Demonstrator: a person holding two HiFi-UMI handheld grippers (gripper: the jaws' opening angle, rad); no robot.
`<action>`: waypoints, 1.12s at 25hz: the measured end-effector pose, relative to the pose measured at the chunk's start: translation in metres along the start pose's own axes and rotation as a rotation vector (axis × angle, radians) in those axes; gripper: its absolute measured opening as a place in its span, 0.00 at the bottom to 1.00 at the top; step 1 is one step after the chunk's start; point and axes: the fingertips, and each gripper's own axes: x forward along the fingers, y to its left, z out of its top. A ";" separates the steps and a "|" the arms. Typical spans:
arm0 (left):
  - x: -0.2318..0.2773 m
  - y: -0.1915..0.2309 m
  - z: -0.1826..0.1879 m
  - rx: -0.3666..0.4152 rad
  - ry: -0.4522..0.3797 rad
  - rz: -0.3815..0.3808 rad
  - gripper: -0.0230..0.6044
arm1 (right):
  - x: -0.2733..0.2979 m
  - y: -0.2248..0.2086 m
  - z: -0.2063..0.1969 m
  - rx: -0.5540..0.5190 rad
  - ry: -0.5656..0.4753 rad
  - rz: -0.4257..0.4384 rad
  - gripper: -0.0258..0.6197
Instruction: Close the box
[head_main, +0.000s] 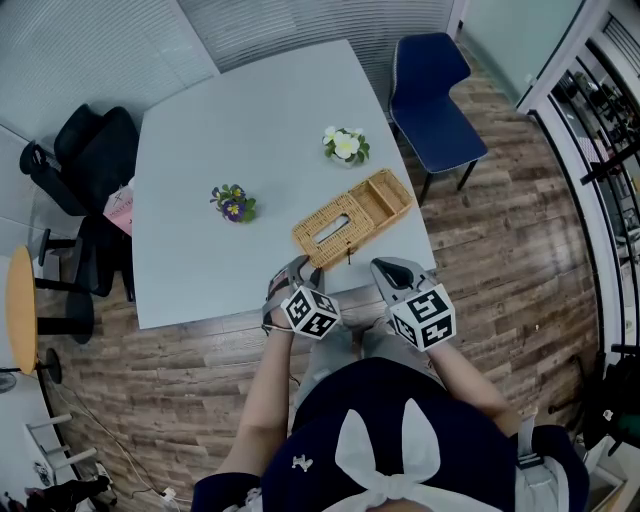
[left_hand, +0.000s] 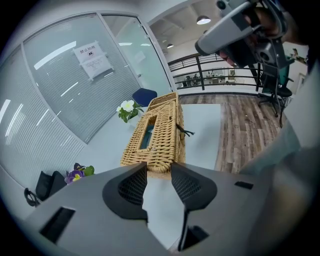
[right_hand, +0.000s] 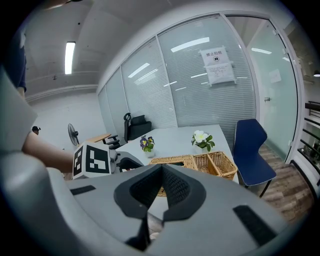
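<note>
Lying on the bench (head_main: 250, 120) at 12 o'clock from both grippers, the wicker box (head_main: 352, 218) runs its long axis from 8 to 2 o'clock, nearer the left gripper (head_main: 302, 264), whose fingers stand apart and empty, while the right gripper (head_main: 386, 266) has its fingers together.

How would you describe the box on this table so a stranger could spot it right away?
Start at the pale grey table, then go to its edge nearest the person. The wicker box lies there, with a slot in one half and the other half open. It is the only woven tan thing; its neighbours are the small white flowers and purple flowers.
</note>
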 end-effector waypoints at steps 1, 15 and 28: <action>0.000 -0.001 0.000 -0.008 0.002 -0.012 0.28 | 0.000 0.000 0.000 -0.001 0.000 0.000 0.05; -0.005 -0.007 -0.003 -0.205 -0.010 -0.108 0.33 | 0.000 0.001 -0.002 -0.009 0.002 0.007 0.05; -0.044 0.030 0.021 -0.468 -0.160 -0.072 0.25 | 0.003 0.005 0.011 -0.023 -0.021 0.018 0.05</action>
